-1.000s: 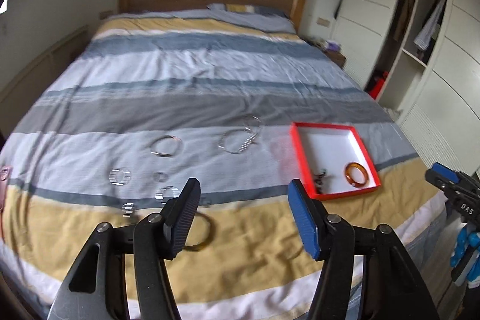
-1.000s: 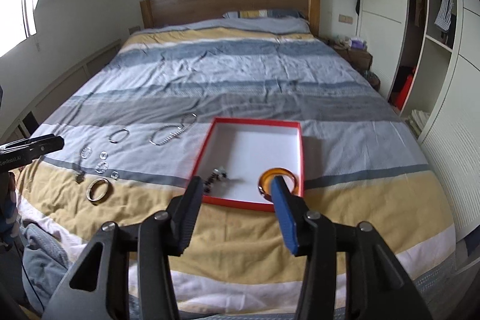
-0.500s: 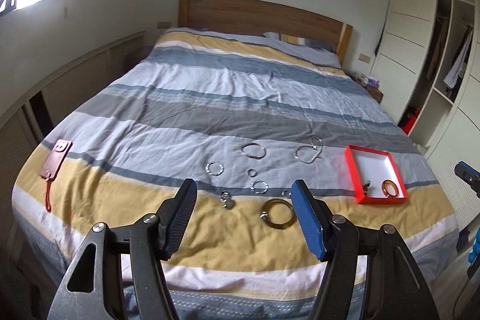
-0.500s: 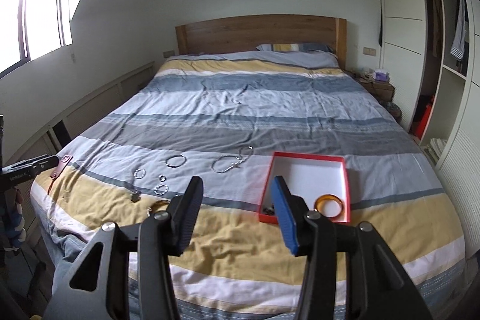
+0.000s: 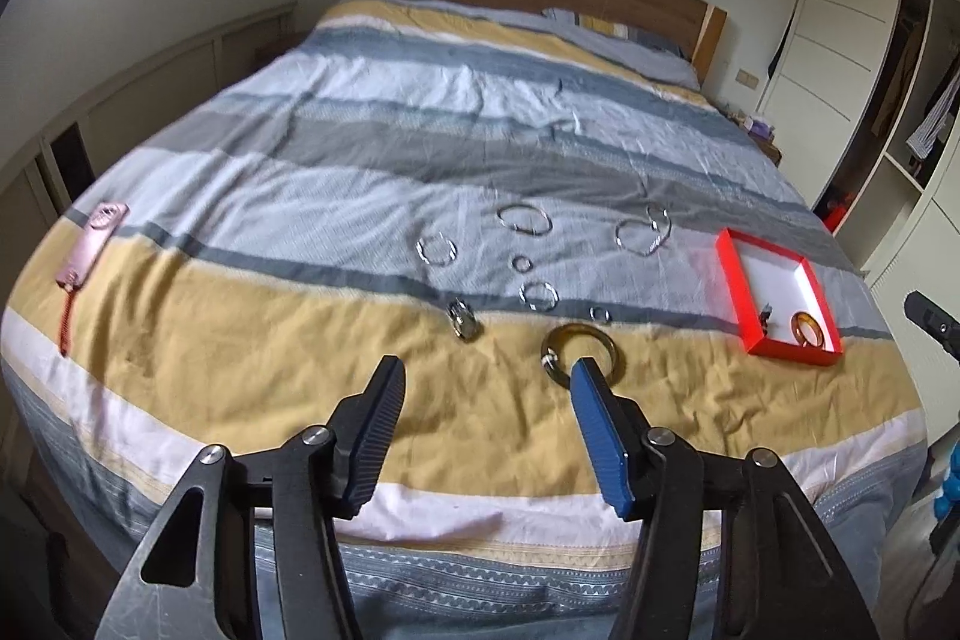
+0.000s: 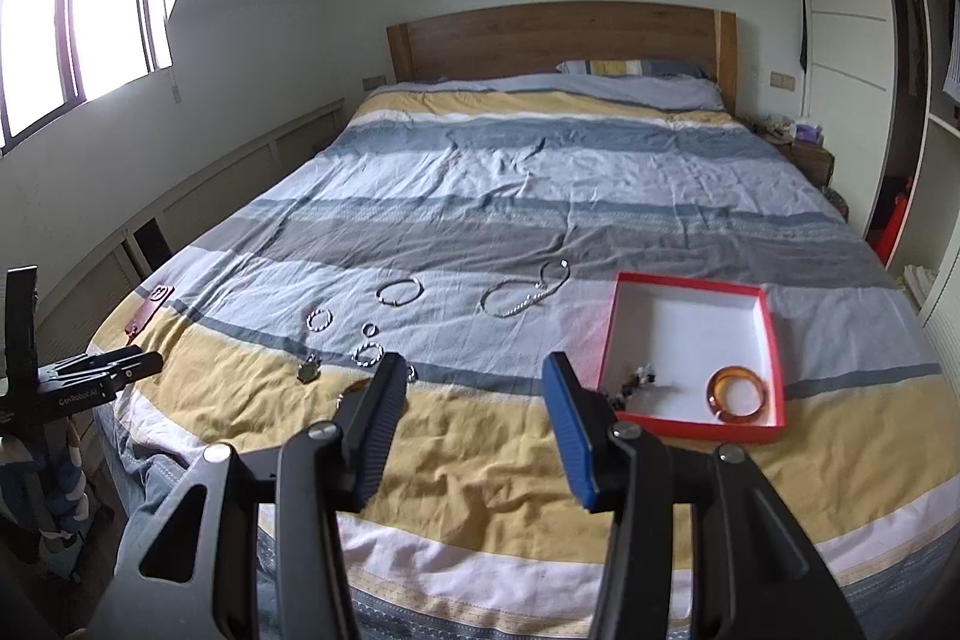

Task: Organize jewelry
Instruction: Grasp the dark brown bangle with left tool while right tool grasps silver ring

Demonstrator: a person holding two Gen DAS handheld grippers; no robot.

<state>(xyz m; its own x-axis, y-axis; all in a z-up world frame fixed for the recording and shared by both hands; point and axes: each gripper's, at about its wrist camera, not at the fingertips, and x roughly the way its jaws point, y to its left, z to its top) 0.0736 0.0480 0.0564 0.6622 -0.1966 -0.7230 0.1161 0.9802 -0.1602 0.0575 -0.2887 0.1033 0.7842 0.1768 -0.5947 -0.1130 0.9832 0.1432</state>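
Two grippers hang above the foot of a striped bed [image 5: 336,232], both with fingers spread wide and nothing between them. In the left wrist view the left gripper [image 5: 483,376] fills the bottom centre of the frame, and the dark olive bangle [image 5: 579,347] lies on the yellow stripe just above the tip of the blue finger [image 5: 594,424], which covers its lower edge; whether they touch cannot be told. The black finger [image 5: 378,424] stands well to the left of the bangle. Above the fingers, in the middle of the frame, loose silver pieces are scattered: a small pendant [image 5: 463,321], a twisted ring [image 5: 537,294], a tiny ring [image 5: 600,314], another small ring [image 5: 521,263], a twisted hoop [image 5: 436,251], a plain bangle [image 5: 524,220] and a chain bracelet [image 5: 643,233]. At the right of the frame sits the red tray [image 5: 735,274], holding an amber bangle [image 5: 807,329] and a small dark beaded piece [image 5: 765,317]. A pink tag [image 5: 90,244] lies at the left edge. In the right wrist view the right gripper [image 6: 474,376] is at bottom centre, and the same tray [image 6: 774,340] lies right of its blue finger [image 6: 570,436], whose tip sits just beside the tray's near left corner. The bangle peeks out behind the black finger [image 6: 372,436].
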